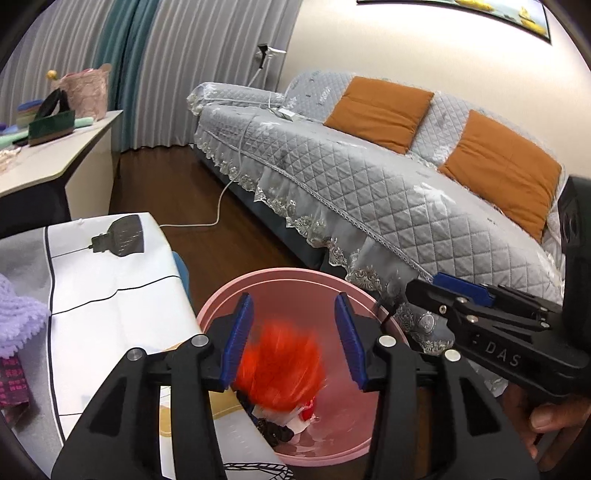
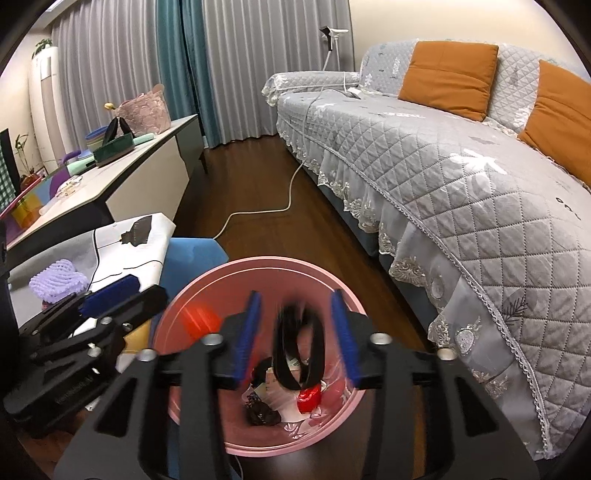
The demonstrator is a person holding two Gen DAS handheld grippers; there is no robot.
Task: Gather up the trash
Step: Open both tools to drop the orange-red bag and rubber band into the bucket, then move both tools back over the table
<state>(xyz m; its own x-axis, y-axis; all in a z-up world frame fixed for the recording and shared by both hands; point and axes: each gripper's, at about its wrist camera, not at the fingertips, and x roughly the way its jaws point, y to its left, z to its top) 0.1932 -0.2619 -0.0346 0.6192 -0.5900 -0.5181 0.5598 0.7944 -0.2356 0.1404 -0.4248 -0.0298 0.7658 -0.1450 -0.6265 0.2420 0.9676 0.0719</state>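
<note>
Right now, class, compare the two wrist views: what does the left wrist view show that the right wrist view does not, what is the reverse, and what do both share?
Only the left wrist view: a framed picture on the wall and a blurred fluffy orange item between the open left gripper.

Only the right wrist view: a blurred black loop between the open right gripper, and a tall white unit.

Both: pink bin, grey sofa, purple knit.

The bin is pink, holding a blurred orange tuft and a black loop. Gripper pads are blue on black. The sofa cover is grey, diamond-quilted, lace-edged; its cushions orange. Curtains are grey and teal.
</note>
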